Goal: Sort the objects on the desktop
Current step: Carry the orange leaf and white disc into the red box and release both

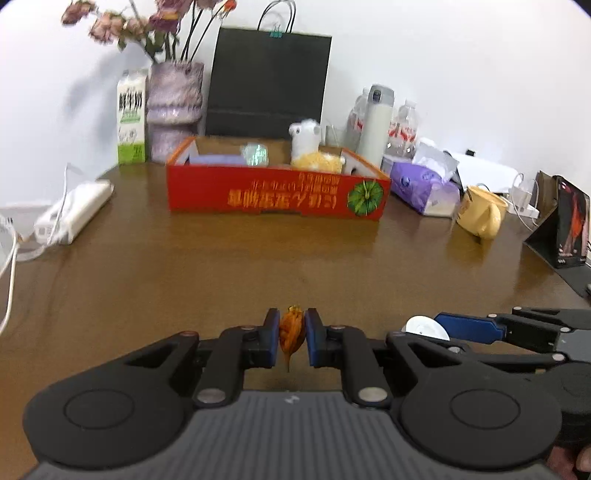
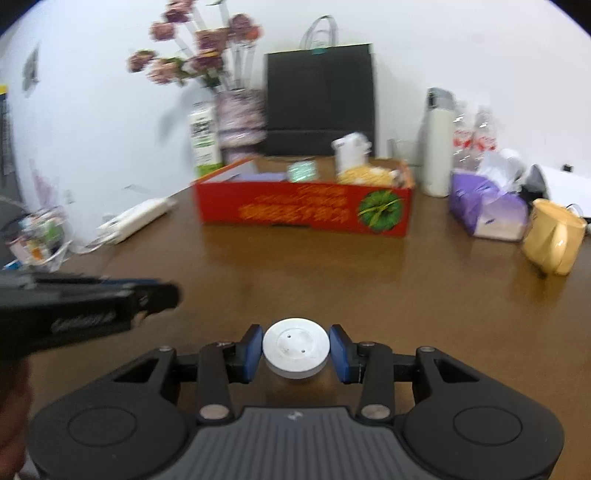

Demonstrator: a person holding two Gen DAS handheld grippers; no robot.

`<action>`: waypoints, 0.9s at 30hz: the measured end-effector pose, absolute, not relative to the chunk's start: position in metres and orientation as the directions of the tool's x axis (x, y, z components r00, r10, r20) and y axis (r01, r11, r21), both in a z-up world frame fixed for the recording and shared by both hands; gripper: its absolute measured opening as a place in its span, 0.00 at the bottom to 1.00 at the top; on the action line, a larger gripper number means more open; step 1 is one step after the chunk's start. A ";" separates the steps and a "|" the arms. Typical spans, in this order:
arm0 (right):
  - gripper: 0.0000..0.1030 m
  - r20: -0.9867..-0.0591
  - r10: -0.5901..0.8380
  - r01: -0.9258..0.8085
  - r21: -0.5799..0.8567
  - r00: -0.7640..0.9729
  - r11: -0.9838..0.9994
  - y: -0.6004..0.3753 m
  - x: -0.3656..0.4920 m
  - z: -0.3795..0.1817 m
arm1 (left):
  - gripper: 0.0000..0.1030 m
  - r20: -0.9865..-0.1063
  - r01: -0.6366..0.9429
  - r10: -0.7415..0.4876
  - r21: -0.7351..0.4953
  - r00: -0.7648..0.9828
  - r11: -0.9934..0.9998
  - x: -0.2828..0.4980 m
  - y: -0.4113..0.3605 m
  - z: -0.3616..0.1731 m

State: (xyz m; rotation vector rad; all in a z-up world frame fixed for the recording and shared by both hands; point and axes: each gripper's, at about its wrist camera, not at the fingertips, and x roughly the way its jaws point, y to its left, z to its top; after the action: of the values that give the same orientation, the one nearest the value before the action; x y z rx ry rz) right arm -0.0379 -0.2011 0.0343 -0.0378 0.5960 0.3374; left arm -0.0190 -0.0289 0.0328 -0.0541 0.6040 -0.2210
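Glossy wooden table (image 1: 147,266), printed cardboard box (image 1: 273,192), matt black paper bag (image 1: 269,81).

Both views are bright and evenly lit, with soft daylight-like light on the white wall (image 1: 443,55) and no hard glare. The brown desk (image 1: 221,266) carries a dull sheen and faint reflections beneath the red box (image 1: 277,192). The flowers (image 1: 122,26) throw a soft grey shadow on the wall to their left. Fisheye distortion bends the desk edge and the wall, and dark corners mark the lens rim. The left wrist view is fairly sharp in the middle, with the flowers smeared. The right wrist view is blurred by motion throughout: the box lettering, the bottles (image 2: 476,136) and the flowers are streaked, while the near fingers (image 2: 255,349) stay crisp
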 end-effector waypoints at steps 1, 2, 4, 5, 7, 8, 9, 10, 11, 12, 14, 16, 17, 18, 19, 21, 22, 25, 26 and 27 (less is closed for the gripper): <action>0.37 -0.562 0.295 -0.326 0.047 0.773 0.944 -0.197 -0.046 0.033 | 0.15 -0.568 0.190 -0.229 -0.127 0.790 0.973 -0.021 -0.026 0.030; 0.37 -0.568 0.285 -0.326 0.031 0.772 0.945 -0.194 -0.052 0.033 | 0.15 -0.576 0.182 -0.229 -0.140 0.785 0.973 -0.024 -0.021 0.027; 0.37 -0.567 0.284 -0.335 0.015 0.773 0.942 -0.190 -0.064 0.035 | 0.15 -0.583 0.174 -0.235 -0.159 0.778 0.972 -0.031 -0.013 0.024; 0.37 -0.564 0.288 -0.340 0.014 0.774 0.940 -0.190 -0.068 0.037 | 0.15 -0.580 0.173 -0.238 -0.165 0.779 0.971 -0.034 -0.010 0.023; 0.37 -0.558 0.293 -0.338 0.023 0.776 0.941 -0.193 -0.072 0.041 | 0.15 -0.577 0.171 -0.243 -0.177 0.780 0.969 -0.037 -0.005 0.024; 0.37 -0.555 0.294 -0.334 0.031 0.778 0.942 -0.196 -0.072 0.045 | 0.15 -0.573 0.169 -0.246 -0.185 0.782 0.968 -0.037 -0.002 0.026; 0.37 -0.552 0.294 -0.330 0.037 0.780 0.943 -0.198 -0.071 0.047 | 0.15 -0.569 0.166 -0.248 -0.193 0.784 0.967 -0.035 0.000 0.028; 0.37 -0.547 0.293 -0.324 0.042 0.784 0.945 -0.201 -0.069 0.051 | 0.15 -0.564 0.170 -0.253 -0.198 0.786 0.966 -0.032 0.002 0.032; 0.37 -0.541 0.291 -0.317 0.048 0.789 0.947 -0.203 -0.065 0.055 | 0.15 -0.561 0.174 -0.255 -0.194 0.788 0.965 -0.027 0.003 0.036; 0.37 -0.538 0.290 -0.313 0.051 0.792 0.948 -0.205 -0.061 0.060 | 0.15 -0.561 0.174 -0.252 -0.189 0.788 0.966 -0.020 0.004 0.040; 0.37 -0.526 0.287 -0.307 0.051 0.800 0.950 -0.210 -0.045 0.073 | 0.15 -0.557 0.193 -0.260 -0.177 0.789 0.965 0.002 0.009 0.054; 0.37 -0.513 0.279 -0.298 0.047 0.812 0.953 -0.216 -0.023 0.087 | 0.15 -0.553 0.215 -0.272 -0.167 0.788 0.962 0.028 0.013 0.073; 0.37 -0.505 0.282 -0.296 0.056 0.816 0.954 -0.220 -0.009 0.097 | 0.15 -0.545 0.223 -0.279 -0.168 0.790 0.960 0.039 0.015 0.083; 0.37 -0.492 0.293 -0.297 0.071 0.820 0.952 -0.224 0.004 0.106 | 0.15 -0.533 0.237 -0.294 -0.174 0.793 0.956 0.054 0.017 0.096; 0.37 -0.477 0.311 -0.305 0.092 0.822 0.948 -0.229 0.018 0.116 | 0.15 -0.520 0.251 -0.310 -0.183 0.796 0.951 0.071 0.021 0.109; 0.37 -0.463 0.330 -0.312 0.118 0.822 0.943 -0.236 0.053 0.134 | 0.15 -0.484 0.257 -0.316 -0.186 0.816 0.948 0.102 0.025 0.131; 0.37 -0.457 0.322 -0.304 0.114 0.829 0.946 -0.239 0.071 0.142 | 0.15 -0.472 0.247 -0.308 -0.188 0.826 0.951 0.121 0.028 0.140; 0.37 -0.489 0.289 -0.274 0.103 0.823 0.956 -0.243 0.138 0.159 | 0.15 -0.496 0.214 -0.301 -0.226 0.815 0.950 0.181 0.037 0.154; 0.37 -0.515 0.283 -0.270 0.102 0.809 0.957 -0.243 0.160 0.161 | 0.15 -0.515 0.209 -0.309 -0.245 0.799 0.947 0.200 0.038 0.155; 0.37 -0.555 0.273 -0.261 0.104 0.785 0.960 -0.242 0.183 0.160 | 0.15 -0.542 0.195 -0.314 -0.267 0.779 0.944 0.222 0.040 0.153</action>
State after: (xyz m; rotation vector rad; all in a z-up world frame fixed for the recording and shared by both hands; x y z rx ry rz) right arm 0.1834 -0.2416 0.1600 0.0218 0.6022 0.2878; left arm 0.2215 0.0396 0.1526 -0.2006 0.6189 -0.2774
